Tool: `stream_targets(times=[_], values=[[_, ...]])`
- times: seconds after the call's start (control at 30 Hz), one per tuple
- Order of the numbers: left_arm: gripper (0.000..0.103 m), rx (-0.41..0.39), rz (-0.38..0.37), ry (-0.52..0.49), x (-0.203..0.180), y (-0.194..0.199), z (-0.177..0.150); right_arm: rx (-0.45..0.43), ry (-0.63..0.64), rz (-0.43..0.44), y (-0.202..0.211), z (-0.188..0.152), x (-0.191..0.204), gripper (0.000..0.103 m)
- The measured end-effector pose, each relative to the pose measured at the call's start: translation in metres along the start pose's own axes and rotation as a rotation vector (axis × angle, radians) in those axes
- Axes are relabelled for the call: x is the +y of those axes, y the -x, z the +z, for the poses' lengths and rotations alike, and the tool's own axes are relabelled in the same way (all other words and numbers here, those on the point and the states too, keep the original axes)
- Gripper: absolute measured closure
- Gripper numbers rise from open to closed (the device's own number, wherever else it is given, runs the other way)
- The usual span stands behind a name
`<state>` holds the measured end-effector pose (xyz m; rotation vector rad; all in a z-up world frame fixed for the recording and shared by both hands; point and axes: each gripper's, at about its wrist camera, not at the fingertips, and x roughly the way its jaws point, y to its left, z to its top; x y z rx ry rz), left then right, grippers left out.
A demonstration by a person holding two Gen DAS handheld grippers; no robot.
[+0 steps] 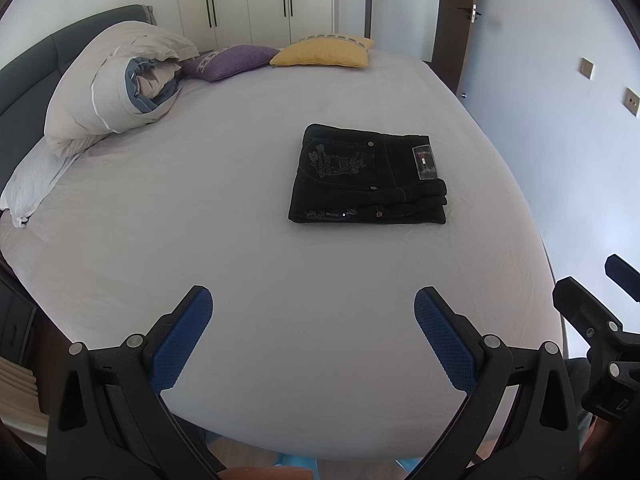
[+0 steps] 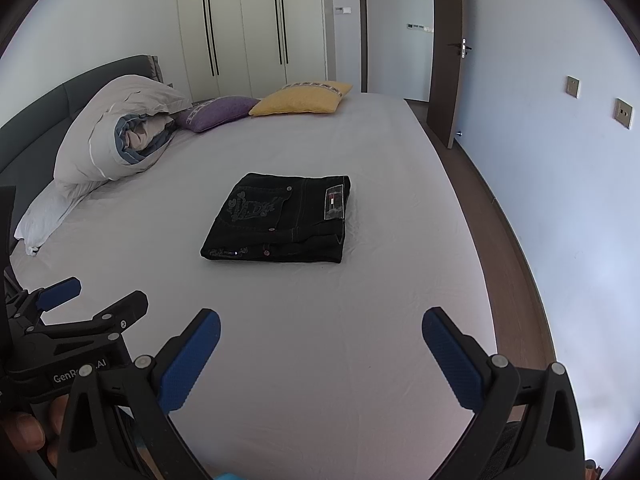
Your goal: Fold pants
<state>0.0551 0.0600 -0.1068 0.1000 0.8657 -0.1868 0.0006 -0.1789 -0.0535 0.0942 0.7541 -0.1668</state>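
Denim pants (image 1: 370, 176) lay folded at twelve o'clock, seemingly heavy, stiff; grip stacked edge. My left gripper (image 1: 313, 312) and right gripper (image 2: 321, 330) gaped wide, empty.

soft, even daylight fills both sharp views, shadows faint, with heavy fisheye bending and dark corners.

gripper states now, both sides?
left gripper: open, empty, clear of the pants.
right gripper: open, empty.
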Motion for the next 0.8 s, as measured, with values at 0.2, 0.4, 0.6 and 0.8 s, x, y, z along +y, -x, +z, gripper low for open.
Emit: stream_targets(times=[0.2,0.4,0.6,0.8], values=[[0.000,0.000,-0.001,0.000,0.000,0.000,-0.001,0.000,0.000,0.000,0.000,0.000,0.000,0.000],[0.000,-0.003,0.007,-0.004,0.002,0.000,-0.002,0.002,0.000,0.000,0.000,0.001,0.000,0.000],[0.000,-0.014,0.008,0.005,0.005,0.001,-0.005,0.002,-0.001,0.001,-0.001,-0.002,-0.001,0.000],[0.000,-0.016,0.011,0.006,0.005,0.003,-0.005,0.013,-0.009,0.004,-0.003,-0.011,-0.005,0.000]])
